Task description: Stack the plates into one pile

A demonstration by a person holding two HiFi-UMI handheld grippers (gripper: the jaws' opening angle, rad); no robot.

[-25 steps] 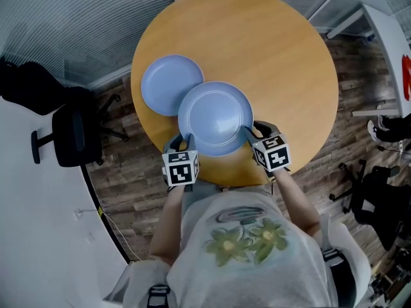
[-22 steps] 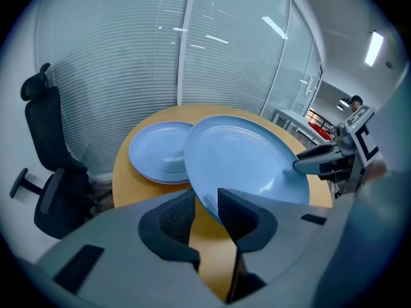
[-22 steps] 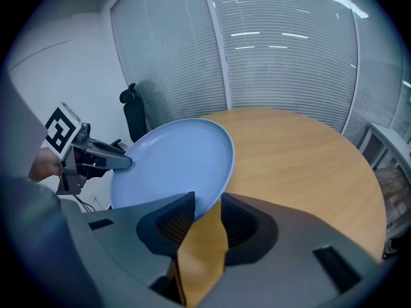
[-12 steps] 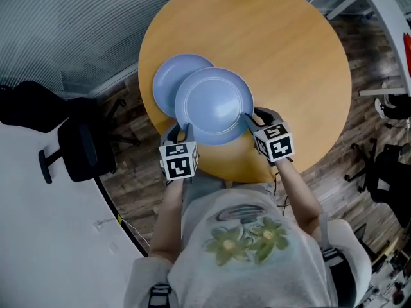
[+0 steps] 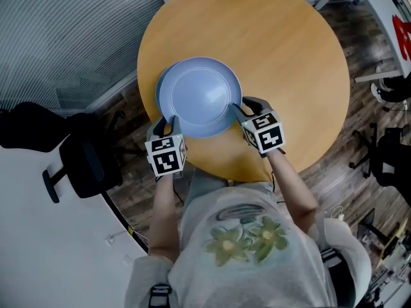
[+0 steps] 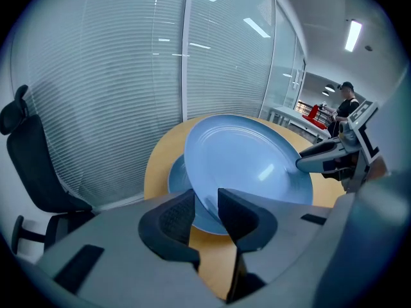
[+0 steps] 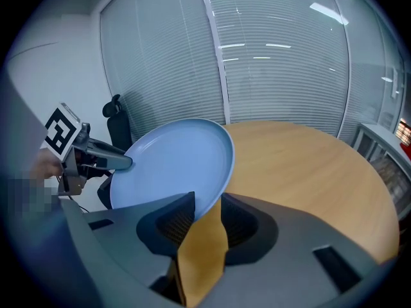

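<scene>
I hold a light blue plate (image 5: 199,96) above the round wooden table (image 5: 289,63), one gripper on each side. My left gripper (image 5: 168,122) is shut on its near left rim, and my right gripper (image 5: 237,111) is shut on its near right rim. In the left gripper view the held plate (image 6: 247,162) sits tilted between the jaws of the left gripper (image 6: 207,210). A second blue plate (image 6: 178,175) lies on the table under it, and only its left edge (image 5: 160,85) shows from above. In the right gripper view the plate's rim (image 7: 173,162) is in the right gripper (image 7: 205,213).
A black office chair (image 5: 80,156) stands off the table's left side, on the wooden floor (image 5: 128,172). A glass wall with blinds (image 6: 128,76) runs behind the table. The table's near edge (image 5: 231,172) is close to my body. More chairs (image 5: 392,153) stand at the right.
Both grippers have carried the held plate to the left across the table. It was only partly over the second plate; now it covers almost all of it.
</scene>
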